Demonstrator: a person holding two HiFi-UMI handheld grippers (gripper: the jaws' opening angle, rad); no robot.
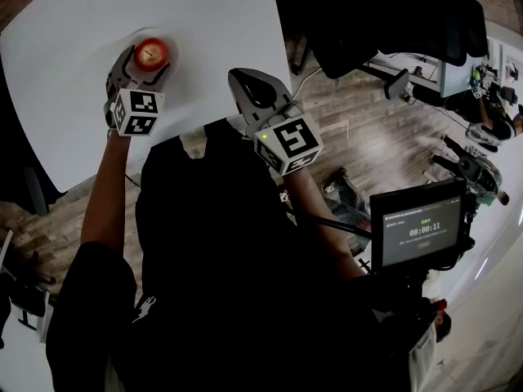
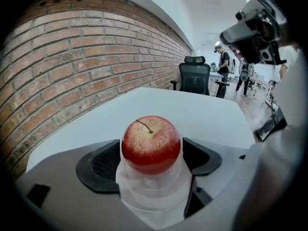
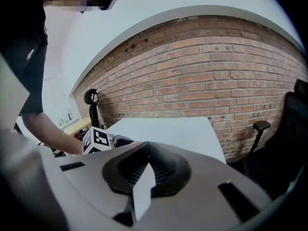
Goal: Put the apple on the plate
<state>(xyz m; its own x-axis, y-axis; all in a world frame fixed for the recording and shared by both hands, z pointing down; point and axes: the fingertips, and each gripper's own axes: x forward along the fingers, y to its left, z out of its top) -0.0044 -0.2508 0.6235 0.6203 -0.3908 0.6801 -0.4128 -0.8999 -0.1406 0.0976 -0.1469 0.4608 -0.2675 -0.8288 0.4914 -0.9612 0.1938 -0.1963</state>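
Note:
A red apple (image 1: pixel 151 52) (image 2: pixel 151 143) with its stem up sits between the jaws of my left gripper (image 1: pixel 149 65) (image 2: pixel 151 160), over the white table (image 1: pixel 212 23). Both black pads (image 2: pixel 103 163) press against its sides. Under the apple, between the jaws, is a pale translucent shape; I cannot tell whether it is a plate. My right gripper (image 1: pixel 243 78) (image 3: pixel 144 150) is shut and holds nothing, hanging near the table's right front edge. In the right gripper view the left gripper's marker cube (image 3: pixel 98 139) shows at the left.
A black office chair (image 1: pixel 368 15) (image 2: pixel 195 76) stands past the table's right side. A screen with a timer (image 1: pixel 417 231) is at the right over the wood floor. A brick wall (image 2: pixel 72 57) runs behind the table. People (image 2: pixel 224 61) stand far back.

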